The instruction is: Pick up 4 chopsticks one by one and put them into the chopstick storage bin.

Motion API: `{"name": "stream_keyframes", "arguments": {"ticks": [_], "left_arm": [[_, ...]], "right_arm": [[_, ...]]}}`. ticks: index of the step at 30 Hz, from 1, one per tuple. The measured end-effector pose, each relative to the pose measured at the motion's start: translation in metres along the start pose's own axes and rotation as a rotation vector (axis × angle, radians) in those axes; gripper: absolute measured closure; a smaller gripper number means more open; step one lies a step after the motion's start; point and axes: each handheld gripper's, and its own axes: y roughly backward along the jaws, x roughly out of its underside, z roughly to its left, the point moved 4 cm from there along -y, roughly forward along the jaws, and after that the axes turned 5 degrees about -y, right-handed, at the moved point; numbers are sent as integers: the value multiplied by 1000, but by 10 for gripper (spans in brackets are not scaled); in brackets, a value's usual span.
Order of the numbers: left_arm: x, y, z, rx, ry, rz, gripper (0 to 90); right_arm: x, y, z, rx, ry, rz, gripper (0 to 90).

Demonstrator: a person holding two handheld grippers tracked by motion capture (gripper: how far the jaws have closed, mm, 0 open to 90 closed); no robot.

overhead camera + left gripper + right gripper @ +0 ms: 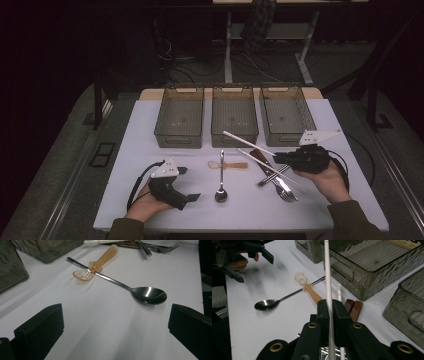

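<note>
Right gripper (331, 322) had its jaws pinched on a white chopstick (327, 277), gripped near one end so the long free end stuck out toward the three smoky plastic bins (233, 141) at the far side of the table (150, 120); in the high view the stick (248, 143) hung in the air, angled over the front of the middle bin, which reads like a sort-into-bins job with this piece on its way. Its twin chopstick (265, 165) lay flat on the table, crossing the wood-handled cutlery and fork (286, 192) just below the right gripper (280, 159). Left gripper (187, 185) rested low at the near-left, jaws spread wide with nothing between them (parked, likely waiting its turn), facing the steel spoon (147, 295). That spoon's handle lay under a small amber plastic spoon (100, 263), the two touching in a cross, so lifting either could nudge the other. Bins looked empty. In the way of the carried chopstick: only the near wall of the bin, so the free tip needed to clear the rim before it went in.
</note>
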Motion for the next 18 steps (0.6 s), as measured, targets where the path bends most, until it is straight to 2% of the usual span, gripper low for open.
{"name": "stream_keyframes", "arguments": {"ticks": [18], "left_arm": [[-1, 1, -1, 1, 3, -8, 0]], "right_arm": [[-29, -20, 0, 8, -2, -21, 852]]}}
